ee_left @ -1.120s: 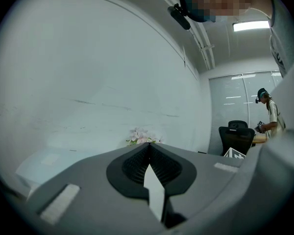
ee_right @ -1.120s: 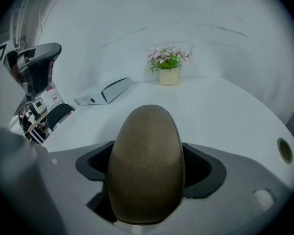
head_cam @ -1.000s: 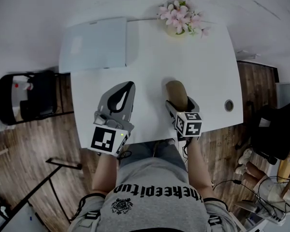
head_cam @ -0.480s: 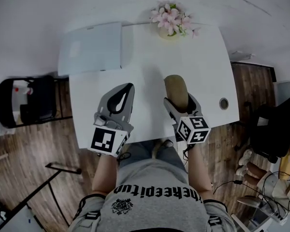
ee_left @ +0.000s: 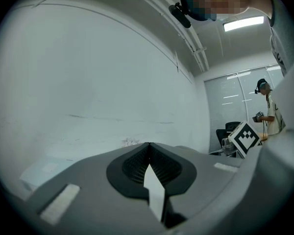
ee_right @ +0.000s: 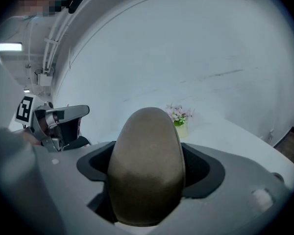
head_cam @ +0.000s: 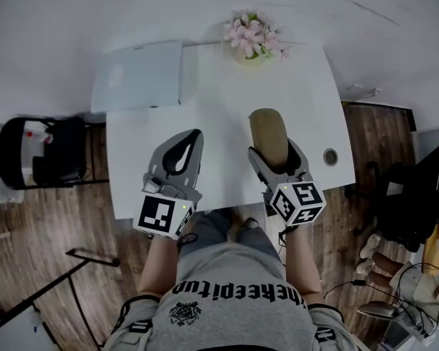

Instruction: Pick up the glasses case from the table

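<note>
The glasses case [head_cam: 268, 136] is an olive-brown rounded oblong. My right gripper [head_cam: 271, 152] is shut on its near end, over the middle of the white table [head_cam: 307, 101]. In the right gripper view the case [ee_right: 147, 163] fills the space between the jaws and points up and away, towards the flowers. My left gripper [head_cam: 196, 133] is beside it to the left, over the table, shut with nothing in it. In the left gripper view the left gripper [ee_left: 148, 147] has its pads pressed together.
A pot of pink flowers [head_cam: 249, 36] stands at the table's far edge, and a pale flat pad [head_cam: 137, 75] lies at the far left corner. A round cable hole [head_cam: 330, 156] is at the right edge. Black chairs [head_cam: 36, 152] [head_cam: 413, 196] flank the table.
My right gripper has drawn slightly back towards the person and up with the case in it. The left gripper has barely moved.
</note>
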A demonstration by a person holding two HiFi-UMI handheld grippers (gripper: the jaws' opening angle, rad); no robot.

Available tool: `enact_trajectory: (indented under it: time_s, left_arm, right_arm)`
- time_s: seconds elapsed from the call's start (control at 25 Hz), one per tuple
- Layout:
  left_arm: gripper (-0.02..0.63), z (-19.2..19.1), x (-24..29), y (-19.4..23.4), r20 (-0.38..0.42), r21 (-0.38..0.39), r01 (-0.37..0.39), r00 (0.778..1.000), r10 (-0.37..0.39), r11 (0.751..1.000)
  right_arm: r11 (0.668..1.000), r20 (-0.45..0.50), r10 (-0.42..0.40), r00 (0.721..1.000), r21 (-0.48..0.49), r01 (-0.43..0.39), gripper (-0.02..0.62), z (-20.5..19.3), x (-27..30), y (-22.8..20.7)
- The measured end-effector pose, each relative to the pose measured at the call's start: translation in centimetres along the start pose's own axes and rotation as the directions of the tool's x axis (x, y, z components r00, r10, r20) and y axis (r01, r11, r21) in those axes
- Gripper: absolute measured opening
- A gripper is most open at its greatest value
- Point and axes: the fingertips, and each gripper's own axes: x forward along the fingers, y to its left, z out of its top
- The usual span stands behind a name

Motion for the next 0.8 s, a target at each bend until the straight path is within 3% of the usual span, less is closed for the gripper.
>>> enact_trajectory:
  time_s: [0.8]
  left_arm:
    - [0.02,3.1,-3.6,-5.4,0.064,0.051,-0.073,0.995,0.07,0.996]
  right_arm:
    - [0.996,0.143,0.037,0.989,-0.081,-0.026,0.4,4.9,-6.7,0.7]
